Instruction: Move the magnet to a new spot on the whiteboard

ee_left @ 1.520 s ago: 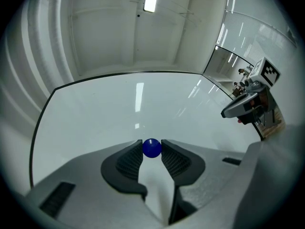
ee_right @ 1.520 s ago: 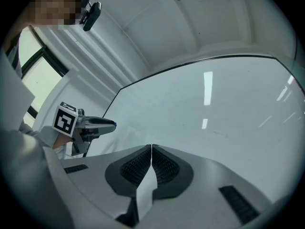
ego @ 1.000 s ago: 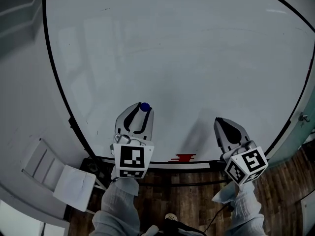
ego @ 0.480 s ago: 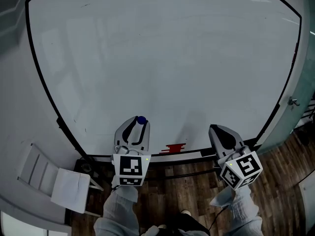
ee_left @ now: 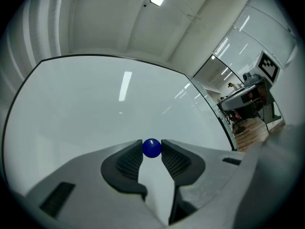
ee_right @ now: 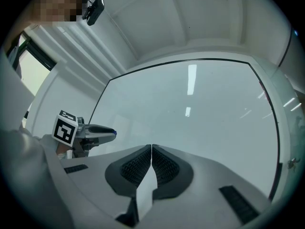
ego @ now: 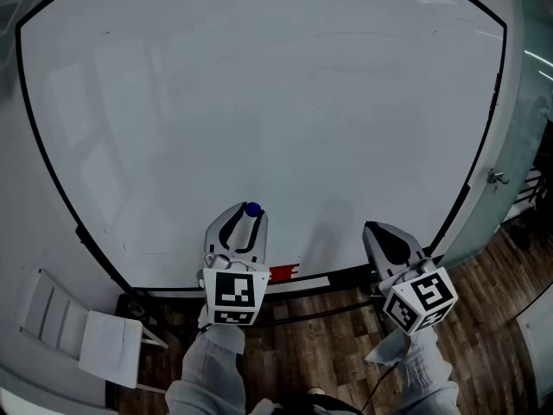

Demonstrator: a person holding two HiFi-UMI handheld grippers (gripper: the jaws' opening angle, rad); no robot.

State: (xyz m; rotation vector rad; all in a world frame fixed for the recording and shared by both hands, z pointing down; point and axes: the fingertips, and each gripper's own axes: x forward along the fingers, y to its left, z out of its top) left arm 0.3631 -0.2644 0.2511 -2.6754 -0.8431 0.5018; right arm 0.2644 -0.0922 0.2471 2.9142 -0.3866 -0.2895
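Blue round magnet [ego: 251,208] sits clamped between the left gripper's [ee_left: 152,150] jaw tips at lower centre, now closer to the glossy white whiteboard's [ego: 259,102] bottom edge and the small red object [ego: 282,273] there than a second ago. The right gripper [ee_right: 151,149] is closed and empty.

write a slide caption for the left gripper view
The left gripper pinches a blue ball magnet between its jaws, facing the whiteboard.

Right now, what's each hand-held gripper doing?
Left hand-held gripper: closed on the blue magnet.
Right hand-held gripper: closed, nothing in it.
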